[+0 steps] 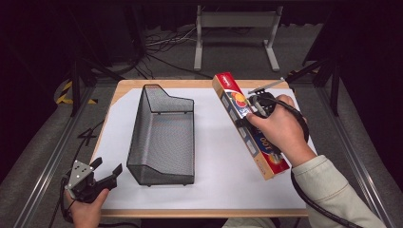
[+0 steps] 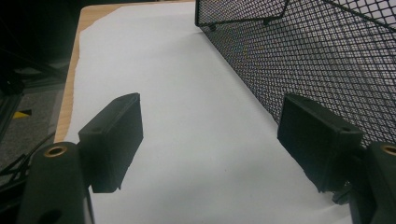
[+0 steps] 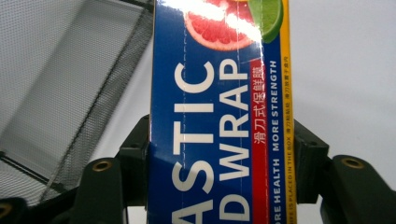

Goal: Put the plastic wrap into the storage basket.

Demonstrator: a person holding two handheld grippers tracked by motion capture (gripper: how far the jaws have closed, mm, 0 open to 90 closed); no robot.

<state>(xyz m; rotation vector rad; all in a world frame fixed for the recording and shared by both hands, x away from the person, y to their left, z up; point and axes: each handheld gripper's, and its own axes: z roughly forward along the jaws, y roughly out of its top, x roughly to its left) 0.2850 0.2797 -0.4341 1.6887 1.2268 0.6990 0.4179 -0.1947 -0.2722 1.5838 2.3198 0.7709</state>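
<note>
Right tongs [image 3: 219, 158] clamp the long blue plastic-wrap box [image 1: 248, 124], seemingly resting on the white surface [image 1: 214, 156]; left tongs [image 2: 210, 140] gape beside the black mesh basket [image 1: 161, 137].

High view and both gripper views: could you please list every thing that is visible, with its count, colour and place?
Wire mesh basket: one, black, left of centre on the table, nothing inside it.
Plastic wrap box: one, long, blue with orange edges and red ends, fruit pictures; right side, lying diagonally.
White sheet: one, covering most of the tabletop.
Table: one, light wood, showing at the edges.
Metal frame: one, grey, on the floor behind the table.
Cables: several, dark and white, on the floor at the back.
Left gripper: one, black, near left corner, open.
Right gripper: one, black, shut on the plastic wrap box.
Hands: two, left, right in a light sleeve.
</note>
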